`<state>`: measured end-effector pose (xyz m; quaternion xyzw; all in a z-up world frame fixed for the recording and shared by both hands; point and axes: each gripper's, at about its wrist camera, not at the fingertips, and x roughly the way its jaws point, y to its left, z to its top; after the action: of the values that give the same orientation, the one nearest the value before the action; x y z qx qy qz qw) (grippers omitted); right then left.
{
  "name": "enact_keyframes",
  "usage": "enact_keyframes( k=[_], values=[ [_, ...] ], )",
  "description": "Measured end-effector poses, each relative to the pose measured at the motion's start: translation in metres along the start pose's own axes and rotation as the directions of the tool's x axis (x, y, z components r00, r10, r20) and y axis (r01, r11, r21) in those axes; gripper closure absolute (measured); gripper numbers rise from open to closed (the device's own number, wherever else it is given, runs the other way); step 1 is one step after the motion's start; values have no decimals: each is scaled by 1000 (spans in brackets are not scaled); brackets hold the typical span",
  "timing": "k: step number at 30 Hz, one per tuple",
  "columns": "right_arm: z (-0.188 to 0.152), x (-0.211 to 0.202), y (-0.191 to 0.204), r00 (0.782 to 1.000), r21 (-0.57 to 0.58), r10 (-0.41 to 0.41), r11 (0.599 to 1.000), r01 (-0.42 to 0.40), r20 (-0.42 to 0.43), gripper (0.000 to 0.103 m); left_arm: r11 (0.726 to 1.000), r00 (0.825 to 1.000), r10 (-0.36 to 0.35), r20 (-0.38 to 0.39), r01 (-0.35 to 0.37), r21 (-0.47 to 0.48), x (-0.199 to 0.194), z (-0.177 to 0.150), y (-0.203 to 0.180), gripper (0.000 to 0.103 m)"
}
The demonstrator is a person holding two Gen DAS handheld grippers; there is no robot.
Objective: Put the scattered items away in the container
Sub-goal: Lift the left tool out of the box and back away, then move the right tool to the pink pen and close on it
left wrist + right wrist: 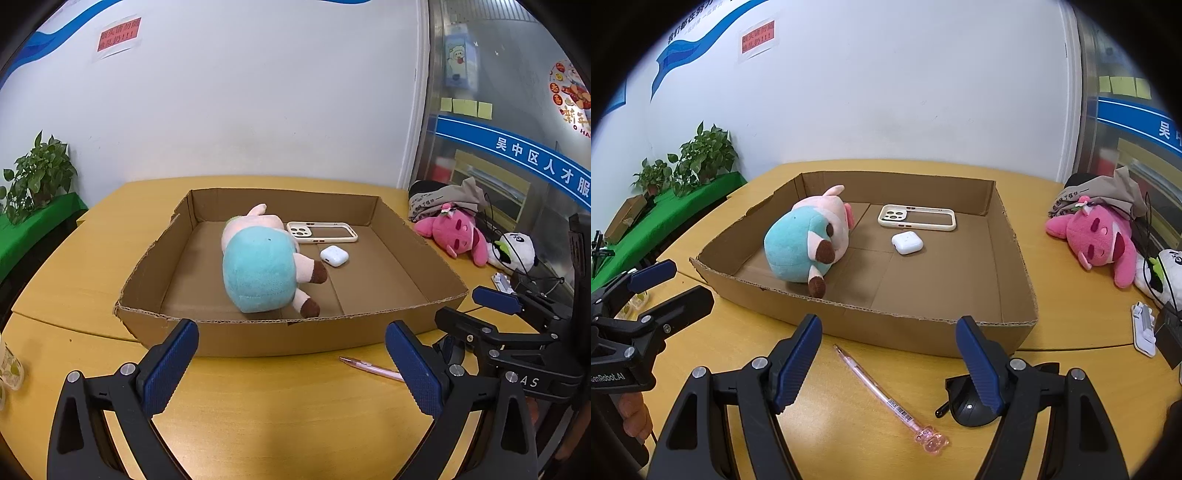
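A shallow cardboard box (258,338) (923,332) sits on the yellow table. Inside lie a blue and pink plush pig (258,266) (805,243), a cream phone case (321,232) (916,218) and a white earbud case (334,255) (907,242). A pink pen (882,398) (369,368) lies on the table in front of the box, between my right gripper's fingers. Black sunglasses (967,406) lie by the right finger. My left gripper (291,365) is open and empty before the box's front wall. My right gripper (886,362) is open and empty above the pen.
A pink plush (1100,240) (454,232), a panda plush (517,251) and a grey bag (1108,195) lie at the table's right. A white holder (1143,328) lies at the right edge. Potted plants (701,158) stand on a green shelf at the left.
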<state>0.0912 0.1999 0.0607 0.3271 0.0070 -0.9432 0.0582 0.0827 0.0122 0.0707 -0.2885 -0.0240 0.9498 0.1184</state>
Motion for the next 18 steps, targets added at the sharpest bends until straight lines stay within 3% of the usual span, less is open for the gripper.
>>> enact_keyframes(
  k=[10,18],
  values=[
    [-1,-3,-6,1000,10,-11,1000,10,5,28,1000,1000,-10,-11,10,19,2,-2,-8,1],
    [-14,3,-16,999,7,34,999,-34,-35,28,999,998,-32,-52,32,0,8,-8,-5,1]
  ],
)
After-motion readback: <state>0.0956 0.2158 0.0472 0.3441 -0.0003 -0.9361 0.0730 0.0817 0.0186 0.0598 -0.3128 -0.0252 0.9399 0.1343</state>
